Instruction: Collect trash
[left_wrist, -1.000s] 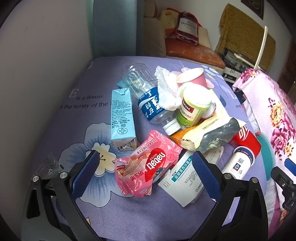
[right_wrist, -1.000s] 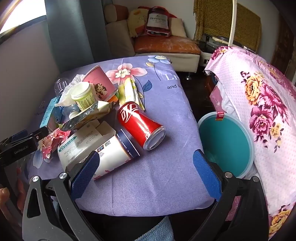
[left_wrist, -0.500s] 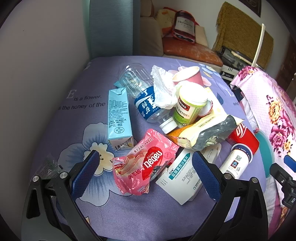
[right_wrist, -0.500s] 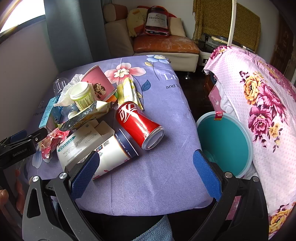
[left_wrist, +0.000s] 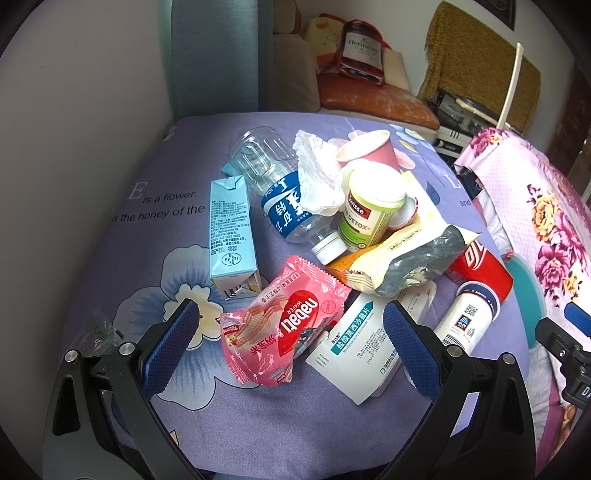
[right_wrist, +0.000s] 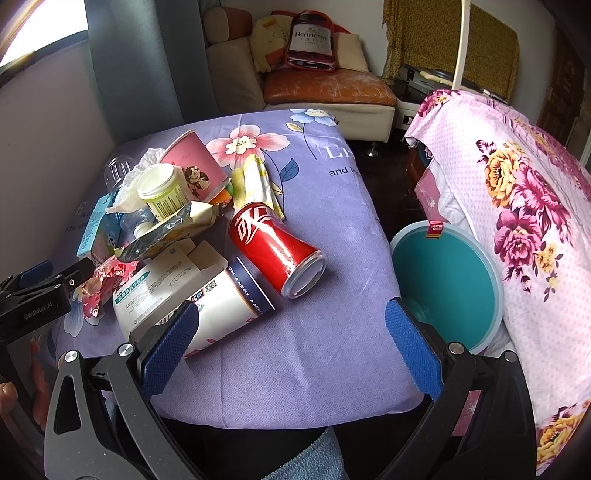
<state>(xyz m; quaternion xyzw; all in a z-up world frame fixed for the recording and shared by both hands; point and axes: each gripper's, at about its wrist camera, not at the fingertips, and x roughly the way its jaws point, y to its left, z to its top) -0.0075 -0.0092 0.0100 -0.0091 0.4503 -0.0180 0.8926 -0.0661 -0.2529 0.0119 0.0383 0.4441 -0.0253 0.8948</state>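
Centrally, the trash heap sits on the purple surface (left_wrist: 155, 229): pink wafer wrapper (left_wrist: 284, 325) between the left tongs (left_wrist: 288, 339), which gape wide, empty. Right tongs (right_wrist: 288, 338), equally wide, hover over the near edge, red can (right_wrist: 275, 251) at twelve o'clock, teal bin (right_wrist: 443, 280) at two.

Trash pile (right_wrist: 177, 229) crowds the table's left half; red can (right_wrist: 275, 253) lies at its right edge. Purple cloth (right_wrist: 332, 206) right of the can is bare. Teal bin (right_wrist: 447, 284) mouth unobstructed, just beside floral bedding (right_wrist: 517, 206).

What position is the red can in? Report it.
Tipped: the red can lies on its side on the purple tablecloth, open end showing.
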